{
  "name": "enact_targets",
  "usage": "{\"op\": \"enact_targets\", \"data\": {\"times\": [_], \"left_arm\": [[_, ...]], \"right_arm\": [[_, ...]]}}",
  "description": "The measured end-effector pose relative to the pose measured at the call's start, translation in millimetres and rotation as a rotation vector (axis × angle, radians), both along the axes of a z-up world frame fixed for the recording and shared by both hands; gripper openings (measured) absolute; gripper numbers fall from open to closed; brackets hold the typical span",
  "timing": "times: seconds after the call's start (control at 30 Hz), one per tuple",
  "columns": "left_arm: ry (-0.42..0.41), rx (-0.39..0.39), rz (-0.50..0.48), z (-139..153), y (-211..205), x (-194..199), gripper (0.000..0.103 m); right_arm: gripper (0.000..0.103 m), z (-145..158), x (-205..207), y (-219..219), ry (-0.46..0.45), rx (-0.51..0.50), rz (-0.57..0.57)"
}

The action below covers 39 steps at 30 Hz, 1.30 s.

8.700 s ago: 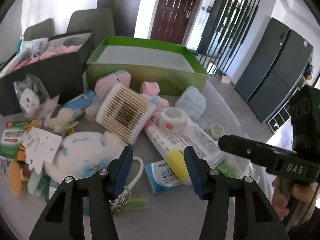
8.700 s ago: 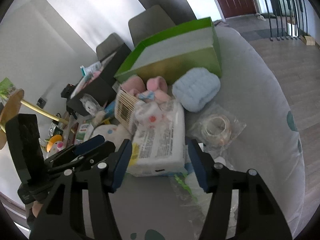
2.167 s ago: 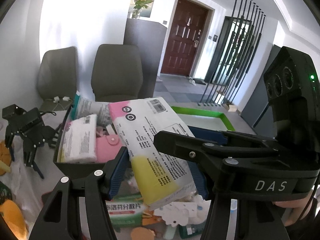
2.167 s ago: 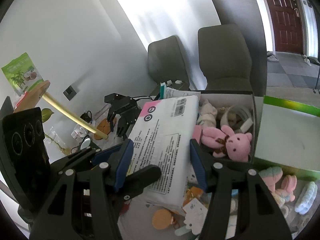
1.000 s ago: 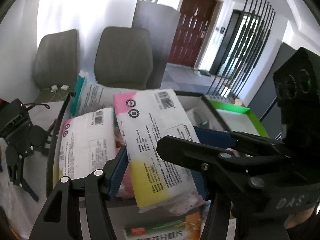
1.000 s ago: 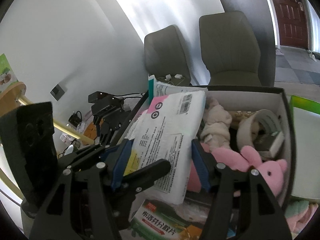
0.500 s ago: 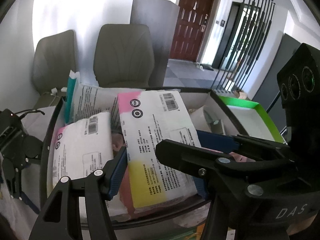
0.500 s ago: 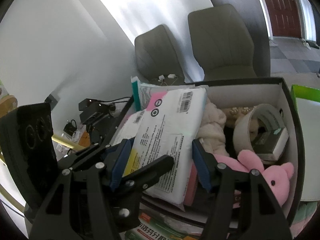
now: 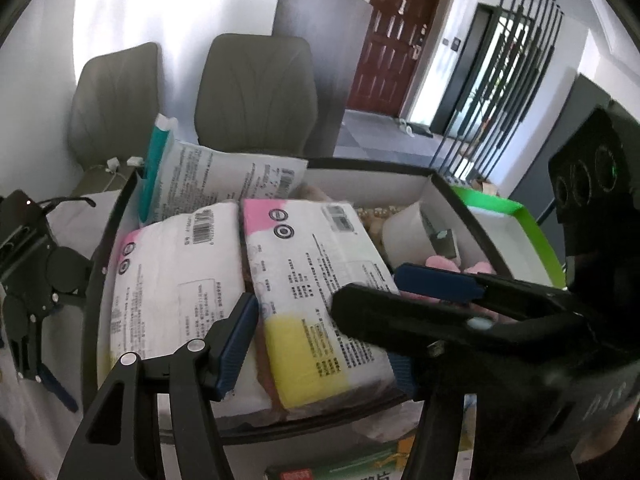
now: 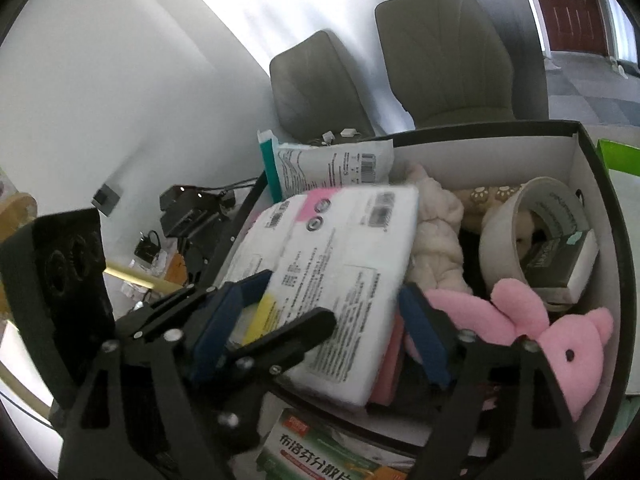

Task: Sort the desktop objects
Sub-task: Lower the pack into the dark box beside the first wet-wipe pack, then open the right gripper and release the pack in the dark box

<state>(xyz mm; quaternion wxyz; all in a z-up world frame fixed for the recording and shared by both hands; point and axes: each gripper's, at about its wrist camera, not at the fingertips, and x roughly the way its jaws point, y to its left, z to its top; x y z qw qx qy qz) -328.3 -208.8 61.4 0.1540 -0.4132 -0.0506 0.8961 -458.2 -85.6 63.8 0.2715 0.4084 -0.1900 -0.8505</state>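
Tissue pack [image 9: 316, 280] in black box [image 10: 600, 208], between both tongs. R tongs [image 10: 320, 332] opening, pads off pack. L tongs [image 9: 320, 344] opening, contact unclear. Pack soft, light, slick film; grip short edges.

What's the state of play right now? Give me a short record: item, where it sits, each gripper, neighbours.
item: tissue package, pink and yellow ends
place: lying in the black box, beside a matching package
left gripper: closed across the item's yellow end
right gripper: jaws opening, item between them, pads look clear of it
also in box: pink plush, tape roll
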Motion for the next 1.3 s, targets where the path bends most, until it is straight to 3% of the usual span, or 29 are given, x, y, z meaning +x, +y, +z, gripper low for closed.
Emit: {"op": "enact_targets", "data": {"times": [0.33,0.83,1.3], "left_arm": [[0.039,0.057,0.114,13,-36,10,0.062],[0.115,0.080,0.250,30,-46,24,0.062],[0.143,0.069,0.278,35,-41,49,0.062]], "right_arm": [[0.088,14,12,20,0.048,-0.070,-0.043],[0.091,27,21,62,0.056,-0.152,-0.119],[0.093,52,59,96,0.125,-0.239,-0.137]]}}
